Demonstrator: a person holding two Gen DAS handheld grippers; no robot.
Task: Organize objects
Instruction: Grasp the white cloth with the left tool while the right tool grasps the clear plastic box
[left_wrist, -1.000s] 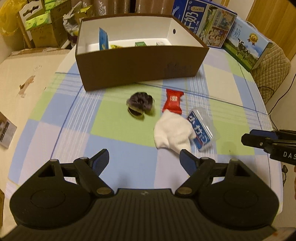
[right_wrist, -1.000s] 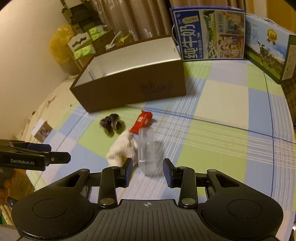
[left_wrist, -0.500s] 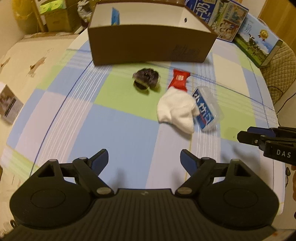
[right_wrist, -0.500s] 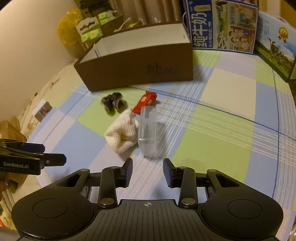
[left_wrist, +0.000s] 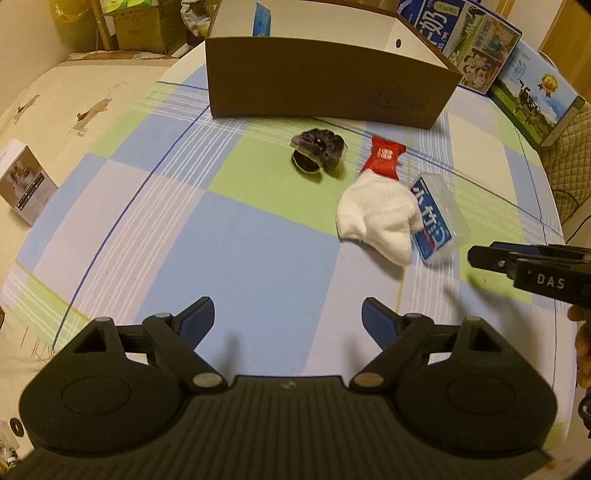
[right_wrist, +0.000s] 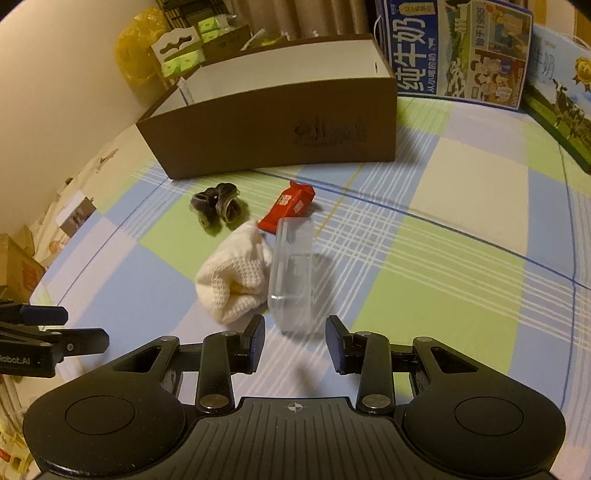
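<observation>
At the near edge of the checked tablecloth (left_wrist: 236, 236) the left gripper (left_wrist: 288, 317) hangs with its blue-padded fingers spread wide and nothing between them, while the right gripper (right_wrist: 295, 339) likewise stands released, its jaws parted just short of a clear plastic case (right_wrist: 291, 273). The left gripper's side arm reads "Robot.AI" in the right wrist view, the start of the word cut off by the frame edge; the right gripper's arm shows "DAS" in the left wrist view, the rest out of frame. The clear plastic case, seen from the left, carries a blue label with white characters and a red strip, too skewed to read. Touching it on its left lies a white sock (left_wrist: 380, 218), bunched, partly overlapping the case's edge. Just beyond the sock's far end rests a red snack packet (left_wrist: 384, 157) with small white lettering that is not legible. To the left of the packet, apart from it, sits a dark scrunchie (left_wrist: 317, 149). Farther back stands a brown cardboard box (right_wrist: 280, 129), open-topped with a white interior and a faint printed emblem on its front wall. Behind it stand milk cartons (right_wrist: 454, 48) printed "纯牛奶", and another carton (left_wrist: 532, 96) bears a cow and a gold medal.
</observation>
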